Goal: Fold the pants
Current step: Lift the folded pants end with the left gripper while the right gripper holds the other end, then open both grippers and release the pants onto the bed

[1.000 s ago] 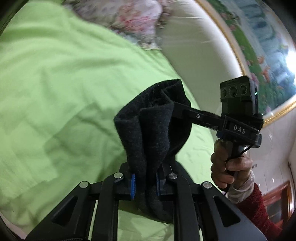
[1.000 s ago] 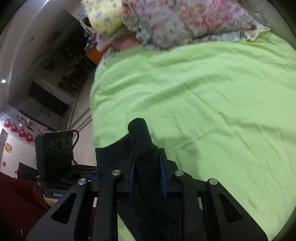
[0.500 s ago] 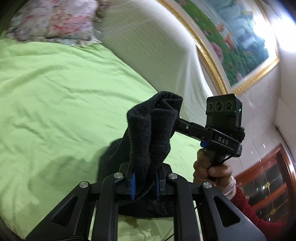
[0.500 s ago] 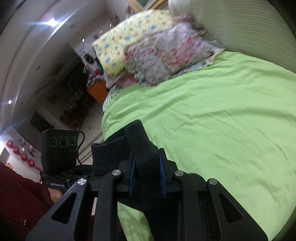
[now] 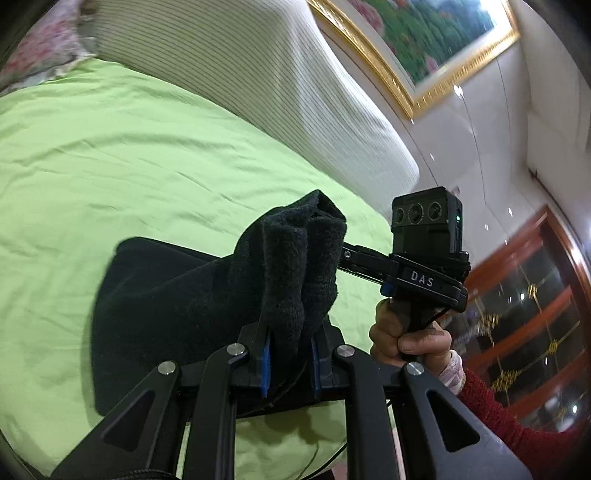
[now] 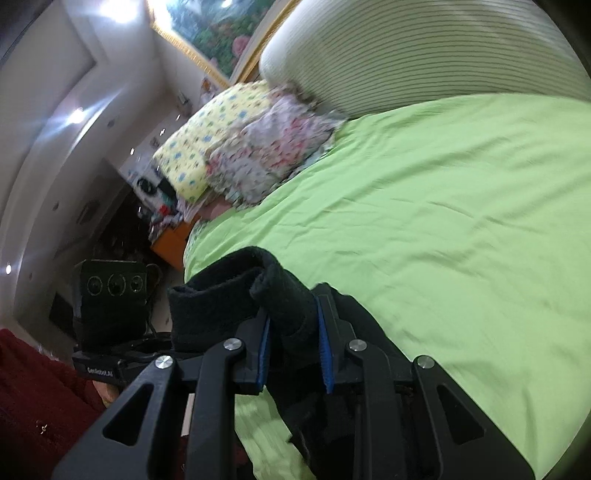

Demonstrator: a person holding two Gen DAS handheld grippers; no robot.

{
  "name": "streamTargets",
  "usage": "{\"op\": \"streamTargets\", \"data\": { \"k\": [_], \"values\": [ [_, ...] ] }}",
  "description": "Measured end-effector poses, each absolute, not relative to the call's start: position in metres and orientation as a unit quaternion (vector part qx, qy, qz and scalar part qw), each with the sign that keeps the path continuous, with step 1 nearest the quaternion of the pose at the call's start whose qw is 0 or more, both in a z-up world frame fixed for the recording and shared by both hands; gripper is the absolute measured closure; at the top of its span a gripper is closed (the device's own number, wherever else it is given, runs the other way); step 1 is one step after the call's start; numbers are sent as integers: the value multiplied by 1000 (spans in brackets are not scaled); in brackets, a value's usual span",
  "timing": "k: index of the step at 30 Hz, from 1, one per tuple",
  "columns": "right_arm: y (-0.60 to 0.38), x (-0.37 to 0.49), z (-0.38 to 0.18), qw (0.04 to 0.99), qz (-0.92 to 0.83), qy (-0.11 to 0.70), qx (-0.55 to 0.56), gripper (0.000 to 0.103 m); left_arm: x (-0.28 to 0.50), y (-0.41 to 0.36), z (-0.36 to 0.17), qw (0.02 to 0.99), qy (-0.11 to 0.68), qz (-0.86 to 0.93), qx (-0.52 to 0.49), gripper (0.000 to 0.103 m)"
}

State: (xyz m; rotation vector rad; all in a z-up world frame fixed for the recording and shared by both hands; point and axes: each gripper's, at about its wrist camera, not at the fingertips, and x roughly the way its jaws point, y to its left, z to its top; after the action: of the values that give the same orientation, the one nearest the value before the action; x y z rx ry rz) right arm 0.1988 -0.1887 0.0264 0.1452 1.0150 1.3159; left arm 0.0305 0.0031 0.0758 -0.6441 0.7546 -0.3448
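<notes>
Your left claw (image 5: 288,363) and right claw (image 6: 293,354) each pinch a bunched edge of the pants (image 5: 177,302), lifted over the bed (image 5: 110,155); folding looks barely begun.

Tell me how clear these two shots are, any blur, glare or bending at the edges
Left wrist view: the pants and left gripper are fairly sharp, the headboard is motion-smeared, glare washes the painting, and dark fisheye corners bend the bed. Right wrist view: pillows are blurred, ceiling lights flare, and the pants in the right gripper are dark, with little detail.
</notes>
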Motion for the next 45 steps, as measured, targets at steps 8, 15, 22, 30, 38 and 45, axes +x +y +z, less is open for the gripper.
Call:
{"op": "streamTargets", "data": {
  "k": [8,15,22,30,38,45],
  "values": [
    [-241,198,1,692,555,448,112,79,53,-58,63,857,396,-192,-267,88],
    [-278,202,-25,701,521,467,141,79,65,-95,41,851,417,-213,-236,83],
    [-297,199,-39,716,488,476,151,77,82,-110,24,846,430,-227,-217,79],
    [-320,184,-29,766,400,485,134,68,91,-120,21,836,434,-256,-217,52],
    [-350,159,-10,799,329,472,175,42,75,-117,21,825,434,-287,-220,46],
    [-328,138,19,825,309,448,155,35,67,-85,31,840,417,-259,-232,42]
  ]
}}
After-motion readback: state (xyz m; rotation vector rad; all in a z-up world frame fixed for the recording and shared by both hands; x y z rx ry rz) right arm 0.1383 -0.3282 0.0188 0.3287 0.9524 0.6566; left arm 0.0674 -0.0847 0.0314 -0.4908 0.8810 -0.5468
